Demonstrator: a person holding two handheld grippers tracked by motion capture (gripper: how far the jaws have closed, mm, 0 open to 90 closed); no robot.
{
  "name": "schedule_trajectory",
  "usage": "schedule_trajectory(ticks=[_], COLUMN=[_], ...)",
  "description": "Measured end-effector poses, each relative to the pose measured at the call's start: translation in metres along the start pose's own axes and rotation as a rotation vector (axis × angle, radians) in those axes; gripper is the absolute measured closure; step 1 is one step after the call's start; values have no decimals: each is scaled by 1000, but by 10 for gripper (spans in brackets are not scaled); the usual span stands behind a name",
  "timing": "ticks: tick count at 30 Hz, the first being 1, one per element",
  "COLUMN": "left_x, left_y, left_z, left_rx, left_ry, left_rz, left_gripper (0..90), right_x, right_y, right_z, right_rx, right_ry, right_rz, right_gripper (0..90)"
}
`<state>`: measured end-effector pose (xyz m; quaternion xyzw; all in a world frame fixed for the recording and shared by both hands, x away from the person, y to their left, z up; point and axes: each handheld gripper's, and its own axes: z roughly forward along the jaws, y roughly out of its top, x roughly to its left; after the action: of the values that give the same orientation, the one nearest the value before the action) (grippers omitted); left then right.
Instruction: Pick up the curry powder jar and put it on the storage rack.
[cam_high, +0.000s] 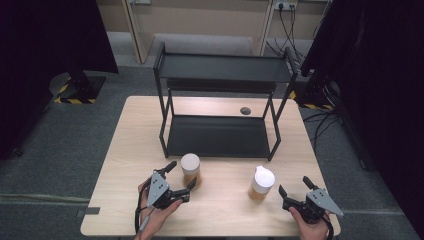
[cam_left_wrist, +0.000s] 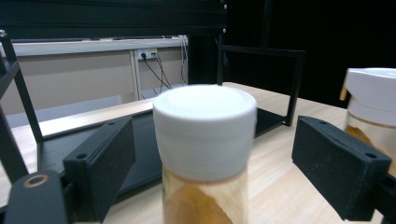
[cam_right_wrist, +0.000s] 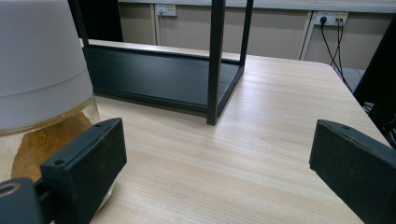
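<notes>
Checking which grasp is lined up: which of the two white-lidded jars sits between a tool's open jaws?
The left jar, flat round lid, sits between the left tool; the spouted-lid jar stands beside the right tool.

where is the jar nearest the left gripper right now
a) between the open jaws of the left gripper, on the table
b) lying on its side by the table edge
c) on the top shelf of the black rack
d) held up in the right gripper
a: the jar stands upright on the table between the jaws of the left gripper, with gaps on both sides.
</notes>
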<state>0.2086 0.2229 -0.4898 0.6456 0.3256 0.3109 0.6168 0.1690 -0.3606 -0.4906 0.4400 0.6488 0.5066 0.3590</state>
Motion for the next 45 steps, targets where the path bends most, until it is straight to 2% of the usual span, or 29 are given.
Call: schedule_trajectory(ticks=[6, 12, 19, 26, 31, 40, 45], left_x=[4, 3, 2, 0, -3, -10, -14], left_y=[4, 2, 4, 9, 15, 44, 65], left_z=[15, 23, 27, 27, 26, 24, 27], left_rx=[31, 30, 34, 52, 54, 11, -23], left_ry=[-8, -6, 3, 8, 4, 8, 42], left_rz=[8, 0, 19, 13, 24, 35, 50], left_gripper=[170, 219, 327, 336, 336, 337, 337], right_x=[0, 0, -1, -1, -1, -1, -1], right_y=[0, 0, 0, 0, 0, 1, 1], right_z=[0, 0, 0, 0, 0, 1, 1], right_rx=[1, 1, 1, 2, 2, 3, 2], right_ry=[2, 3, 5, 7, 8, 8, 10], right_rz=[-2, -7, -4, -6, -6, -7, -8], right_gripper=[43, 42, 42, 42, 42, 42, 42])
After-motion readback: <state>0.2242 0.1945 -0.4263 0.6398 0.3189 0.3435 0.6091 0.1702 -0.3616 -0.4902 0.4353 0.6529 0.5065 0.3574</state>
